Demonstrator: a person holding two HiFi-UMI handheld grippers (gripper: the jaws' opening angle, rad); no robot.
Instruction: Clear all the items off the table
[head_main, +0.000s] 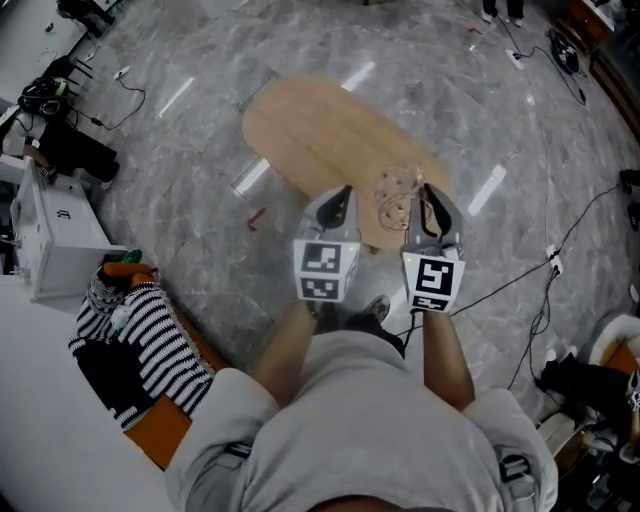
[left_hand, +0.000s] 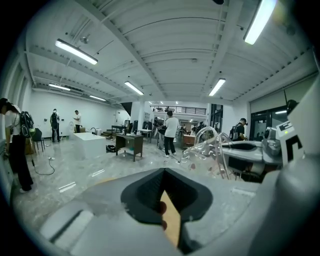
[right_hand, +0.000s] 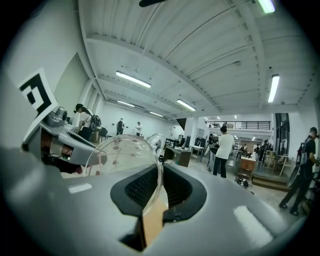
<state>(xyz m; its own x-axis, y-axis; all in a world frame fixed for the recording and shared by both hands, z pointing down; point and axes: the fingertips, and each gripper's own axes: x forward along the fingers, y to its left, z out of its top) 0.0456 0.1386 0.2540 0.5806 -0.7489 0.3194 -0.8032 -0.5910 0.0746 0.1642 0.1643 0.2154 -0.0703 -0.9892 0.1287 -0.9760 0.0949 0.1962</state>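
An oval wooden table (head_main: 320, 140) stands on the marble floor below me. A clear glass with small red dots (head_main: 397, 200) hangs above its near end. My right gripper (head_main: 432, 212) is shut on that glass: the glass (right_hand: 122, 160) has its thin wall pinched between the dark pads. The left gripper (head_main: 337, 208) hovers just left of the glass, jaws together with nothing clearly between them. From the left gripper view the clear glass (left_hand: 210, 155) shows to the right, held by the other gripper. The table top looks bare.
White boxes (head_main: 55, 235) and a striped cloth (head_main: 140, 345) on an orange seat lie at the left. Cables (head_main: 560, 250) run over the floor at the right. Several people (left_hand: 171, 132) and desks (left_hand: 129, 145) are far off in the hall.
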